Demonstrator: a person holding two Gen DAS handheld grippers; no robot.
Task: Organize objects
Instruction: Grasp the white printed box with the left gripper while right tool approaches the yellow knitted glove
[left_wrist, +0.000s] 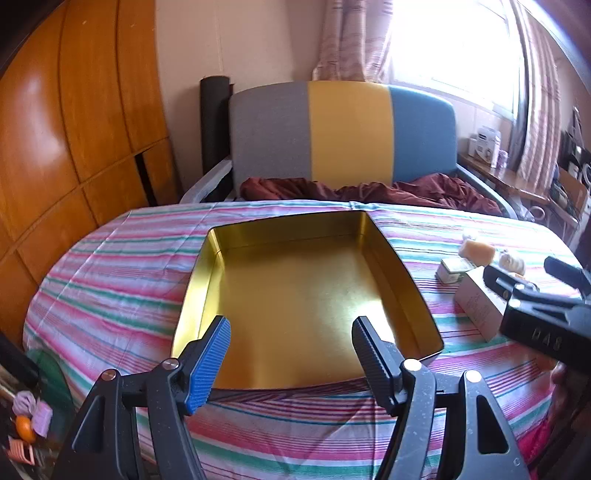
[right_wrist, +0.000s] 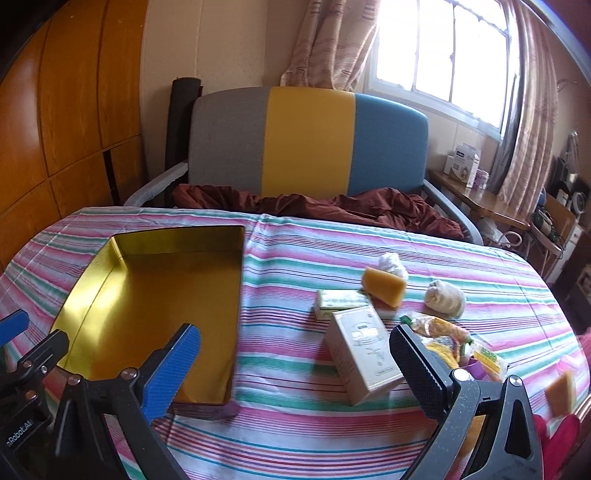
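Note:
An open gold tin (left_wrist: 280, 225) lies on the striped tablecloth with nothing inside it. My left gripper (left_wrist: 291, 343) hovers open over the tin's near edge, nothing between its fingers. My right gripper (right_wrist: 295, 354) stands wide open above the cloth, between the tin (right_wrist: 177, 240) and a pile of small items. A cream box (right_wrist: 364, 354) lies just inside its black finger (right_wrist: 417, 369), apart from the pads. Beyond are a small green-and-white box (right_wrist: 341, 302), an orange block (right_wrist: 384, 290), two white bundles (right_wrist: 445, 299) and colourful packets (right_wrist: 454, 343).
The striped cloth (left_wrist: 110, 277) covers a rounded table. A grey, yellow and blue chair back (right_wrist: 306, 140) with a dark red cloth stands behind it. Another orange block (right_wrist: 561, 391) lies near the right edge. A wooden wardrobe (left_wrist: 74, 129) fills the left, and a side table (right_wrist: 476, 199) stands under the window.

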